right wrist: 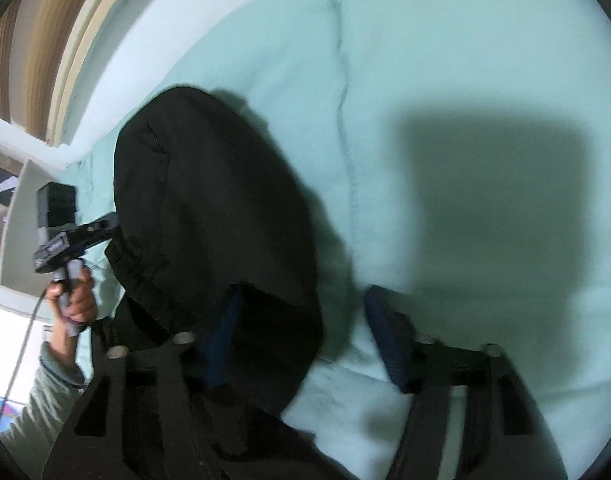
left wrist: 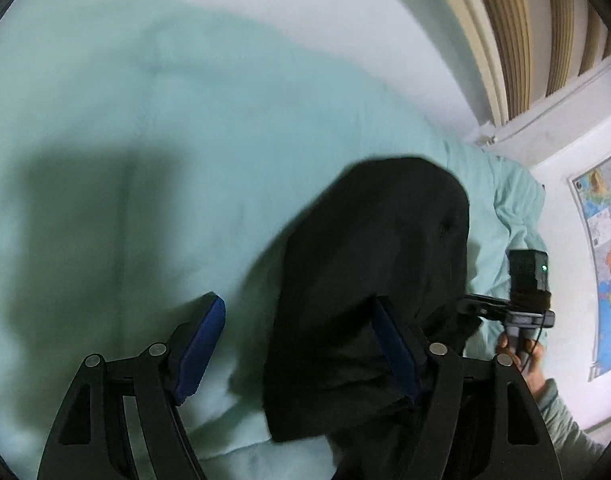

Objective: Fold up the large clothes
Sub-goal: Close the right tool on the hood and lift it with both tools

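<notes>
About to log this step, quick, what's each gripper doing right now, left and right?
Left gripper: open, jaws spread wide, black garment draped over one finger, not clamped.
Right gripper: open, jaws apart, same garment lying over one finger above the green bedding.

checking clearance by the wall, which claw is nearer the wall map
Right. The right claw is over by the wall map; the left claw is farther away, across the black garment from it.

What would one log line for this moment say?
surface: mint bedsheet | item: black garment bunched | left gripper: open, garment between fingers | right gripper: open, garment over one finger
</notes>
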Available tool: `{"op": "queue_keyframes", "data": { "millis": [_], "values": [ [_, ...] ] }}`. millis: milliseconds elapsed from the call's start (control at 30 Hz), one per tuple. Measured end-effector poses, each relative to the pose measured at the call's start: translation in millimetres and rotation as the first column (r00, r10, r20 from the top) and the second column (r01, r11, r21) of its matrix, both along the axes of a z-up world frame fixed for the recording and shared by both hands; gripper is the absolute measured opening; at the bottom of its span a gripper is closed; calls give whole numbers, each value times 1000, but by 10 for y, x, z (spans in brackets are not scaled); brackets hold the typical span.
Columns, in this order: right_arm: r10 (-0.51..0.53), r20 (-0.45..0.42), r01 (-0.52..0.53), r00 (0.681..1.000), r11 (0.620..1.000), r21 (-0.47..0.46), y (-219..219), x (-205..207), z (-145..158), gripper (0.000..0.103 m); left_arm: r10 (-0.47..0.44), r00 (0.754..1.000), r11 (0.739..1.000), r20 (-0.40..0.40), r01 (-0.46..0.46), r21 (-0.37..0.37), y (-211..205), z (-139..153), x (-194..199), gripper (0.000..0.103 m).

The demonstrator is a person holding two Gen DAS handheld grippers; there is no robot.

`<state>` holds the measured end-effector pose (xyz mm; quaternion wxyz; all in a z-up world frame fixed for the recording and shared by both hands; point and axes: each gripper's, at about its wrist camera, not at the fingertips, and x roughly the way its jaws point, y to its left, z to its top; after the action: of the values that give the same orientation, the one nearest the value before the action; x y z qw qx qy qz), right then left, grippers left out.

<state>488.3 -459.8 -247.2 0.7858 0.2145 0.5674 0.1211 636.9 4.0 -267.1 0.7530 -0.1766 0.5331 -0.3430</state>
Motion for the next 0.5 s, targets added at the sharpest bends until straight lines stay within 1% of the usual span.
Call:
{"op": "queue_keyframes", "data": {
  "millis": [33, 67, 100, 133, 167, 200, 233, 267, 333, 400, 467, 500],
  "values": [
    [6, -2, -6, 1000, 1000, 7, 83, -15, 46, 45, -3, 1000, 1000, -7, 3, -3, -42, -34, -9, 77],
    [7, 3, -7, 1000, 1000, -9, 48, -28, 105, 42, -2, 1000, 1000, -8, 2, -3, -87, -56, -26, 77],
    [17, 13, -17, 1000, 999, -40, 125, -18, 111, 40, -5, 1000, 1000, -1, 5, -1, -111, -51, -60, 74],
    [25, 22, -23, 999, 998, -58, 164, -28, 165, 39, -16, 1000, 1000, 24, 16, 7, -133, -11, -121, 50],
    [34, 34, -31, 999, 996, -80, 254, -37, 181, 35, -29, 999, 999, 40, 28, 18, -219, 37, -152, 38],
    [46, 48, -41, 998, 994, -104, 335, -61, 224, 28, -36, 996, 999, 77, 33, 42, -243, 140, -210, 30],
    [57, 64, -48, 996, 991, -124, 386, -100, 309, 24, -42, 993, 998, 115, 36, 55, -358, 244, -266, 20],
    [65, 77, -54, 995, 989, -138, 517, -80, 345, 20, -59, 987, 997, 152, 51, 56, -368, 361, -351, 16],
    [95, 123, -71, 988, 979, -189, 620, -267, 570, 18, -86, 972, 996, 220, 79, 40, -346, 604, -561, 15],
    [135, 172, -91, 976, 966, -242, 744, -496, 807, 16, -103, 950, 994, 294, 90, 59, -288, 900, -878, 15],
    [178, 216, -106, 960, 945, -310, 933, -747, 1043, 14, -122, 931, 992, 345, 104, 72, -240, 1109, -1138, 15],
    [203, 235, -114, 951, 932, -345, 1048, -889, 1154, 14, -132, 914, 990, 384, 105, 89, -208, 1261, -1350, 15]
  ]
}}
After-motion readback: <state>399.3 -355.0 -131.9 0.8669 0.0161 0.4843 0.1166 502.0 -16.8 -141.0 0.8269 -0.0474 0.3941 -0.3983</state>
